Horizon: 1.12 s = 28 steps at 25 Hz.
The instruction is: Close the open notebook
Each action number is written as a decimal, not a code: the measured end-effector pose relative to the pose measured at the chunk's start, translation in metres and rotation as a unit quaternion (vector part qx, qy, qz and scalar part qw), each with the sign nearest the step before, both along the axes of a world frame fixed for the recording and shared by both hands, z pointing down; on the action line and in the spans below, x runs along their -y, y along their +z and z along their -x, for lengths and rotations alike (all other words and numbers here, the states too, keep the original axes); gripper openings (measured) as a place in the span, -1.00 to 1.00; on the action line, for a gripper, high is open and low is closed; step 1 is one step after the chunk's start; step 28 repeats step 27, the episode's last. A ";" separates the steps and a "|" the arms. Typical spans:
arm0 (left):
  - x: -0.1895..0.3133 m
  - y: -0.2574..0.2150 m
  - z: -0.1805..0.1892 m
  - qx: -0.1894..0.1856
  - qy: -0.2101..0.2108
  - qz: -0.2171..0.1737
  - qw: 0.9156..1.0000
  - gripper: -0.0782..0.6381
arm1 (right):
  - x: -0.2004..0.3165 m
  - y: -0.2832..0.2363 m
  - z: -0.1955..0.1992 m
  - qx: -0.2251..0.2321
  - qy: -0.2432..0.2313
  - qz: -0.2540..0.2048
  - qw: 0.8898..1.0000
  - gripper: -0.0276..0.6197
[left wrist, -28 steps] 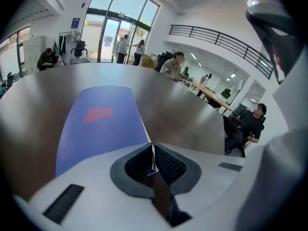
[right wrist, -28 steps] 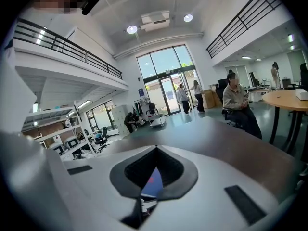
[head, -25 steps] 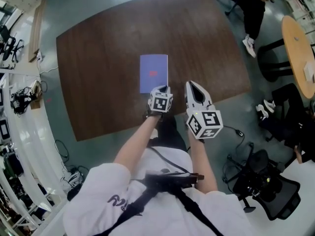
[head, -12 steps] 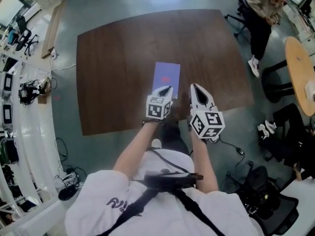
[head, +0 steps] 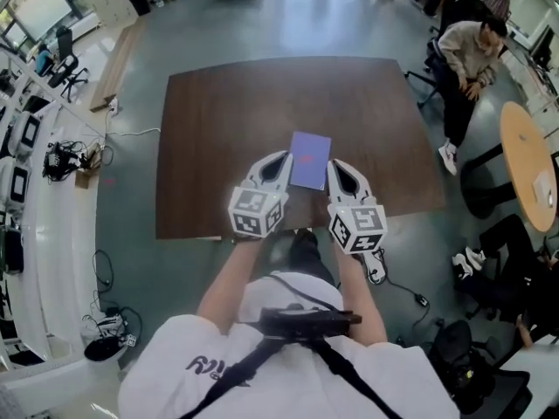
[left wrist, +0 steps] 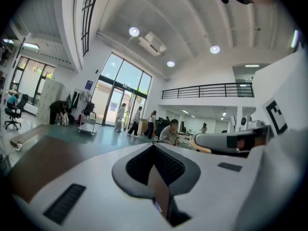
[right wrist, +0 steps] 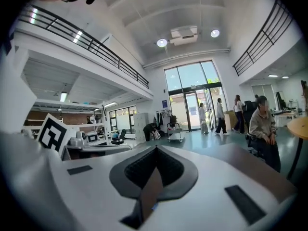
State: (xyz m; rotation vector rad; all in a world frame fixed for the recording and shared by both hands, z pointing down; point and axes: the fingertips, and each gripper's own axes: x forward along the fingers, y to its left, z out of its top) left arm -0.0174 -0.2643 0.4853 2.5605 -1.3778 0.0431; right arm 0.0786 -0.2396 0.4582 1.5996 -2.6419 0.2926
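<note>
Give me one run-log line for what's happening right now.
notebook: closed, flat on table | left gripper: shut, empty | right gripper: shut, empty | task: looks done

No readable text, notebook (head: pixel 309 160) included

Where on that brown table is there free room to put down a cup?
The table is bare left of, right of and beyond the notebook. Crowded only at the near edge, where the left tongs and right tongs flank it.
</note>
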 end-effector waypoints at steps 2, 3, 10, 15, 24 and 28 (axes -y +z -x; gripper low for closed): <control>-0.014 -0.018 0.010 0.017 -0.013 -0.027 0.999 -0.76 | -0.010 -0.008 0.015 -0.015 -0.013 -0.013 1.000 -0.94; -0.020 -0.023 0.013 0.025 -0.018 -0.036 0.999 -0.76 | -0.015 -0.011 0.021 -0.020 -0.017 -0.016 1.000 -0.94; -0.045 -0.032 0.021 0.032 -0.026 -0.056 0.998 -0.75 | -0.035 -0.027 0.045 -0.033 -0.030 -0.036 0.998 -0.94; -0.052 -0.041 0.029 0.026 -0.032 -0.062 0.997 -0.76 | -0.042 -0.033 0.044 -0.037 -0.015 -0.044 0.998 -0.94; -0.061 -0.042 0.039 0.015 -0.033 -0.062 0.997 -0.75 | -0.044 -0.032 0.047 -0.045 -0.002 -0.040 0.998 -0.94; -0.061 -0.044 0.045 -0.019 -0.028 -0.045 0.998 -0.75 | -0.046 -0.031 0.053 -0.047 -0.006 -0.041 0.998 -0.94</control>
